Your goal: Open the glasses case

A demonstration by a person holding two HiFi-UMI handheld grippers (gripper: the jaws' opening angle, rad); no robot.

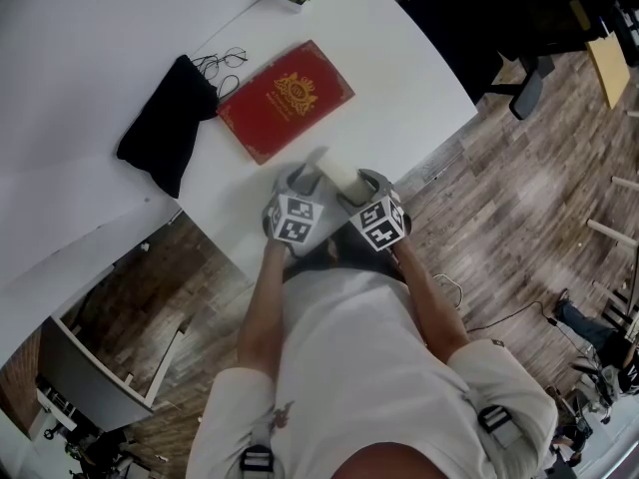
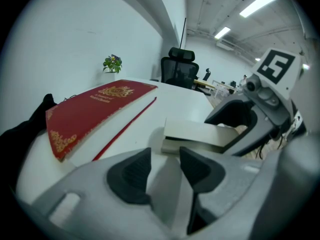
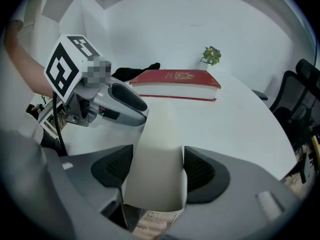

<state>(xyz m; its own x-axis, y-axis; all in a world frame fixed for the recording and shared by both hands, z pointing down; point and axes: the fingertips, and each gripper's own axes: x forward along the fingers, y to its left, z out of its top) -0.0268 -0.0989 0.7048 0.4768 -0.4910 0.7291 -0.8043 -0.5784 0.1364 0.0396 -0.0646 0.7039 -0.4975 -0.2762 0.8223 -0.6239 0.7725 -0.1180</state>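
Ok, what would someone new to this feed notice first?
The cream glasses case sits clamped in the right gripper at the white table's near edge, with the left gripper open just beside it. Further back, a red book stands out, with a black cloth and a pair of glasses at its left.

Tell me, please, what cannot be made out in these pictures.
- Case inside: the left gripper view shows only a dark seam under its lid.
- Case's near end: head view, hidden by the left gripper and right gripper.
- Glasses: head view only, too small for detail.
- Book title: too small in every view.
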